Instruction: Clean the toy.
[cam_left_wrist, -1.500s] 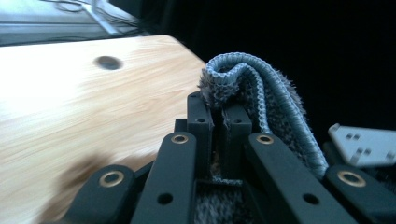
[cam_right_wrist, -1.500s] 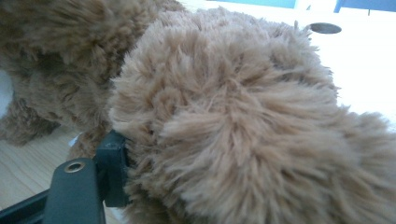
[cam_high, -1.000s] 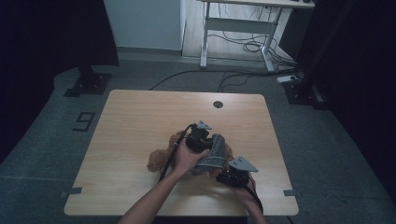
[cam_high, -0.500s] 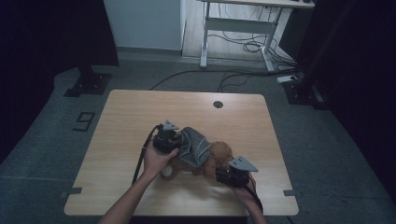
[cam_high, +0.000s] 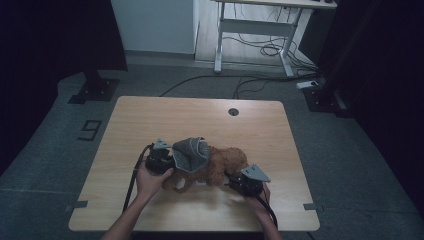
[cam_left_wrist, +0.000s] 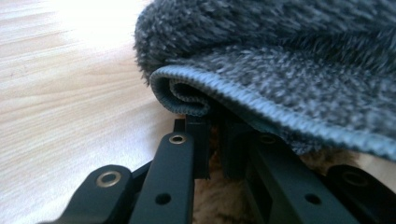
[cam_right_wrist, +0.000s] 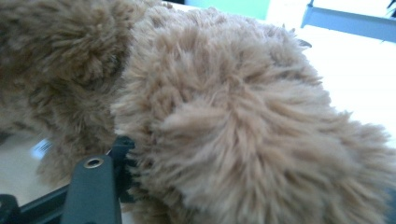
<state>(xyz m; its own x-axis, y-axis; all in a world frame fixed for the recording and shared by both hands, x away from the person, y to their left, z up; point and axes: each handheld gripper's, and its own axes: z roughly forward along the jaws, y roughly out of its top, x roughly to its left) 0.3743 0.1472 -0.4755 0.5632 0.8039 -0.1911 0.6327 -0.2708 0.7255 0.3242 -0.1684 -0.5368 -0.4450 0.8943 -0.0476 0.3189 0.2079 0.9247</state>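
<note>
A brown plush toy (cam_high: 227, 162) lies on the wooden table (cam_high: 150, 120), near the front. A grey fleece cloth (cam_high: 190, 152) drapes over its left part. My left gripper (cam_high: 172, 161) is at the cloth's left edge. In the left gripper view its jaws (cam_left_wrist: 212, 140) are shut on the rolled hem of the cloth (cam_left_wrist: 280, 56), with brown fur (cam_left_wrist: 219, 200) under them. My right gripper (cam_high: 231, 180) is at the toy's right front. Its jaws have just been closing, with the toy's fur (cam_right_wrist: 233, 116) between them. One finger (cam_right_wrist: 93, 186) presses into the fur and the other is hidden.
A round cable hole (cam_high: 233, 111) sits at the table's far edge. The left gripper's cable (cam_high: 132, 180) trails off the front edge. Behind the table are a white desk frame (cam_high: 255, 30), floor cables (cam_high: 260, 50) and a black stand base (cam_high: 95, 90).
My left gripper has moved left with the grey cloth, dragging it across the toy and baring the toy's right half. The right hand has stayed put.
</note>
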